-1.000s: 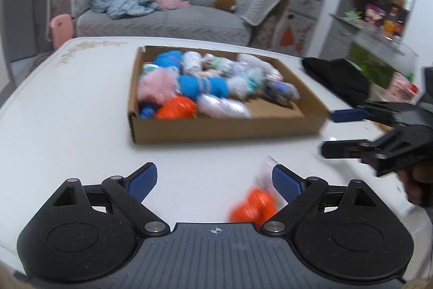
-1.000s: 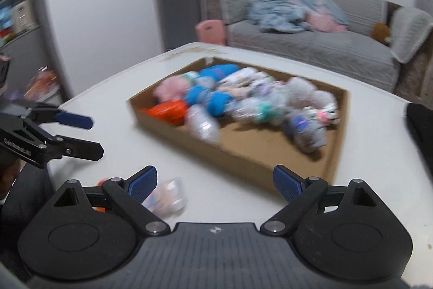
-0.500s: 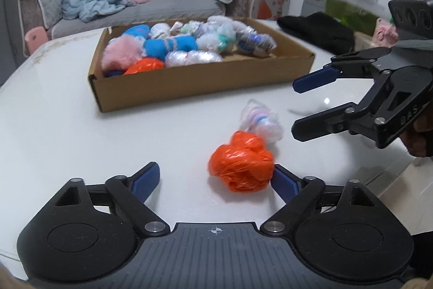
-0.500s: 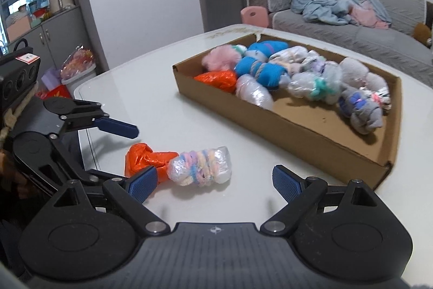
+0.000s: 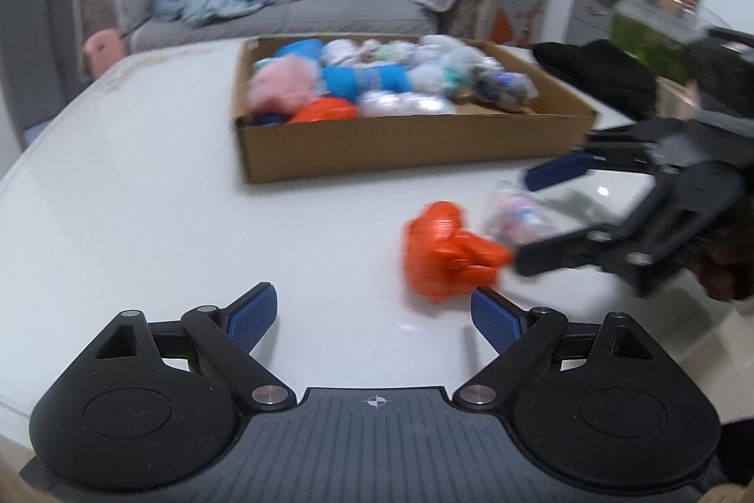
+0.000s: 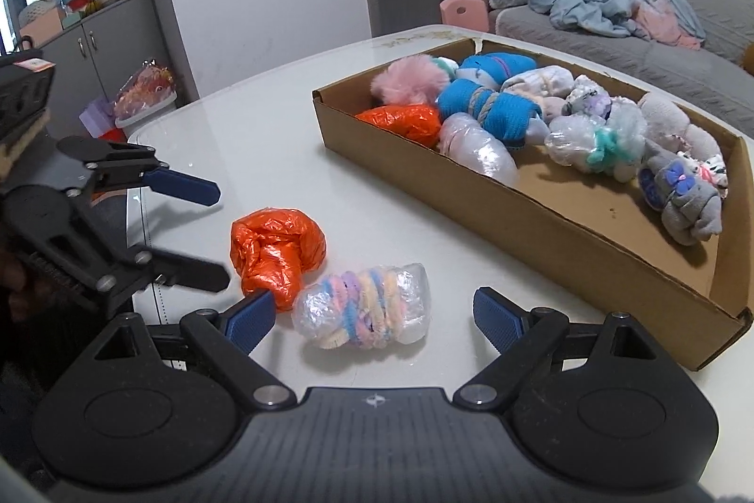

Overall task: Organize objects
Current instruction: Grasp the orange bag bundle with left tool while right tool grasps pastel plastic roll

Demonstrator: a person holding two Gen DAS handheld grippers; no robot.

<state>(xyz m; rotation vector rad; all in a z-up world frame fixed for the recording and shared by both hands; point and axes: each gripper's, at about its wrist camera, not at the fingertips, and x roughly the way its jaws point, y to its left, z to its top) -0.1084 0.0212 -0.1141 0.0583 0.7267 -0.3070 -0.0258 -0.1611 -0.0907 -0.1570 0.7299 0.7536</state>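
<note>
Both tongs (image 5: 372, 317) (image 6: 372, 317) agape near bundles (image 6: 275, 251)

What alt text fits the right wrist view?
Two loose bundles lie touching on the white table: a crumpled orange plastic bundle and a clear-wrapped pastel yarn bundle, just ahead of the open right gripper. The open left gripper faces them from the left; a shallow cardboard box of similar bundles sits behind.
</note>
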